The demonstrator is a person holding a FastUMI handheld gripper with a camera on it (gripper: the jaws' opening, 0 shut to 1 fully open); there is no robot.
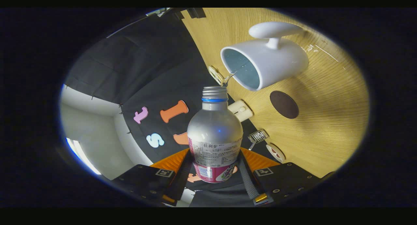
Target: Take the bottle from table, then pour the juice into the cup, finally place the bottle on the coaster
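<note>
You're looking along the gripper (213, 168) w/ the whole view rolled over, so the wooden table (325, 127) is sitting off to the right of the fingers, tilted steeply. On it, the white cup (270, 63) is showing its open mouth toward the bottle, handle pointing away from the table surface. The bottle (215, 133) is being held btwn the two fingers, both pressing on its labelled lower body, neck pointing fwd, uncapped mouth just beside the cup's rim. A thin stream of liquid (229, 77) is leaving the mouth and crossing to the cup rim. The dark round coaster (284, 104) is lying flat on the table, just past the cup, apart from it, nothing on it. Smaller bits along the table edge near the bottle: a cream knob-like part (241, 110), a small mesh piece (258, 136), a round white-and-red item (275, 152); can't tell what they are.
</note>
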